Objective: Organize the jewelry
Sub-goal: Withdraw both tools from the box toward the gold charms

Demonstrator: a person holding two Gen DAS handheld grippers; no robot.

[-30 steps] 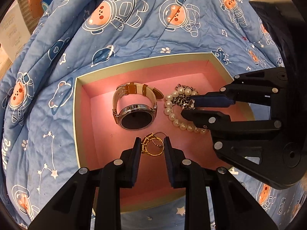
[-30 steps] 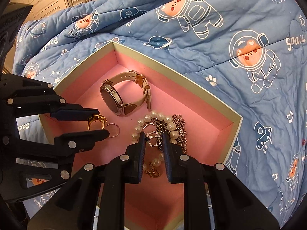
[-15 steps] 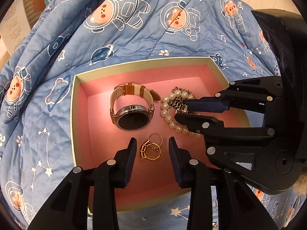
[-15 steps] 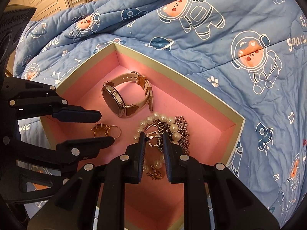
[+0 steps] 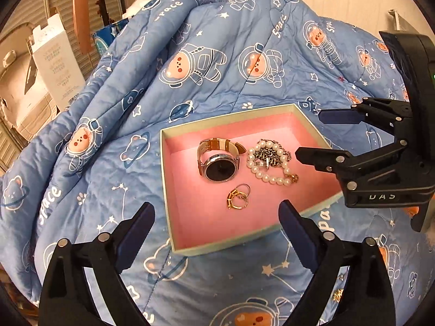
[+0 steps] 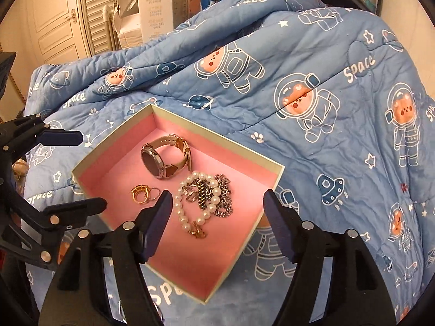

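**Both tools wide open above the jewelry box**

A shallow box (image 5: 165, 179) with a pale rim and pink lining sits on a blue quilt (image 5: 206, 62) printed with astronaut bears. All the jewelry lies inside it. The wristwatch (image 5: 218, 161), dark dial up and tan strap looped behind, rests toward the back wall. Just beside it is a pearl bracelet (image 5: 267, 169) lying tangled with a silver chain (image 6: 224, 199); the two touch and overlap. Nearer the front, apart from the watch, a gold ring (image 5: 235, 199) lies touching a thinner ring (image 6: 155, 193).

The front half of the pink floor is bare, and there is a clear strip between the pieces and the box's left wall. The rim stands low all round, with quilt open on every side.

The left tool (image 5: 216, 225) has its jaws spread wide and holds nothing; its fingertips hang over the front rim. The right tool (image 6: 217, 214) is likewise fully spread and empty, its tips over the box's near side.

A second ago the left tool was closed around the gold ring and the right was pinched onto the pearl-and-chain pile, both low inside the box. Since then both have let go and drawn back and up, leaving the pieces on the lining.
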